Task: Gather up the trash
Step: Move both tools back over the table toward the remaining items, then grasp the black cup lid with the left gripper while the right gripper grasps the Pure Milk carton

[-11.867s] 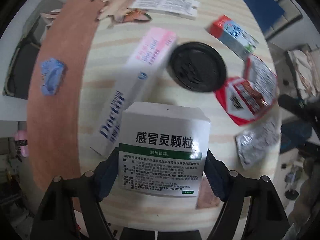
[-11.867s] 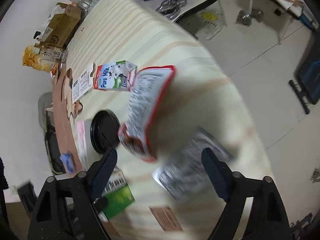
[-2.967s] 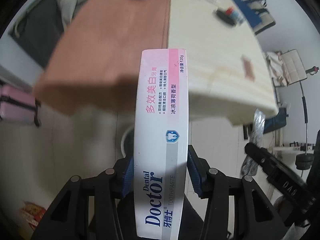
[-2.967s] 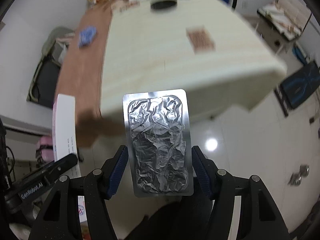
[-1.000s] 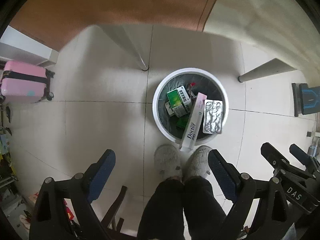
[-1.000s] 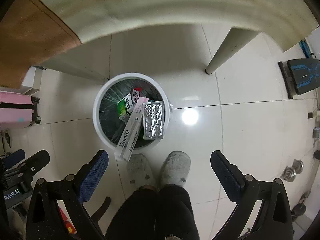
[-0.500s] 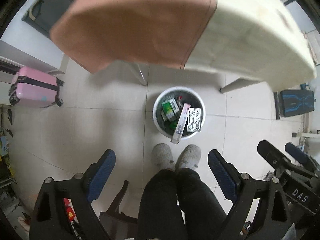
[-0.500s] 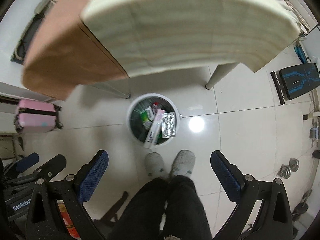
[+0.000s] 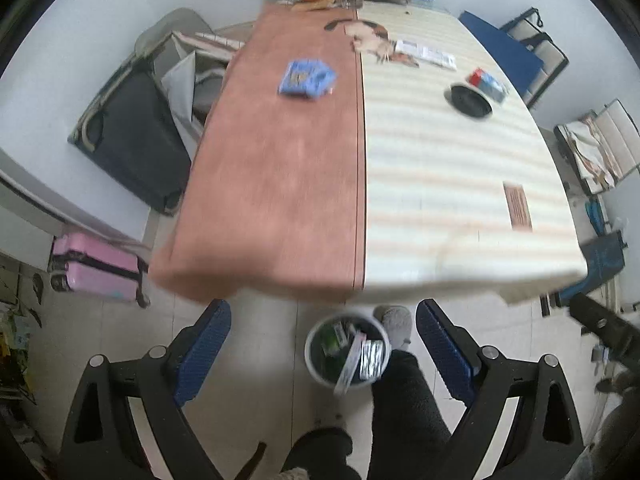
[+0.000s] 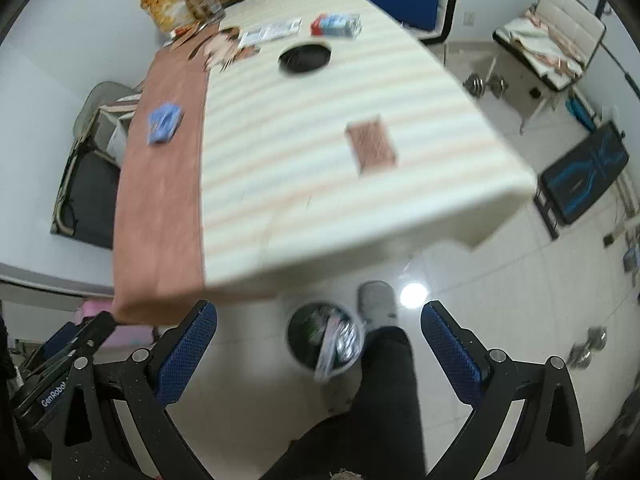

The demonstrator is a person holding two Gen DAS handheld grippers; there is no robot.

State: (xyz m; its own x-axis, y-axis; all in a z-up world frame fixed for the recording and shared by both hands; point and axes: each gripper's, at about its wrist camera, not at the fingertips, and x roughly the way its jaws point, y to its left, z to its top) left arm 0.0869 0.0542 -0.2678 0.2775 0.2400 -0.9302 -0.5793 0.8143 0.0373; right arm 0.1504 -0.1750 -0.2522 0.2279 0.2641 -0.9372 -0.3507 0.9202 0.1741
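White trash bin (image 9: pixel 316 364) sitting on the tiled floor (image 9: pixel 248 344) beside a person's slipper (image 9: pixel 394 322), toothpaste box (image 9: pixel 349 364) and foil blister pack (image 9: pixel 370 358) lying inside, left gripper (image 9: pixel 322 350) and right gripper (image 10: pixel 318 350) both hanging released and empty, table (image 9: pixel 420 184) carrying a black lid (image 9: pixel 471 100), blue packet (image 9: pixel 306 79).

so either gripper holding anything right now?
No. The left gripper and right gripper are both open and empty; the toothpaste box is in the bin.
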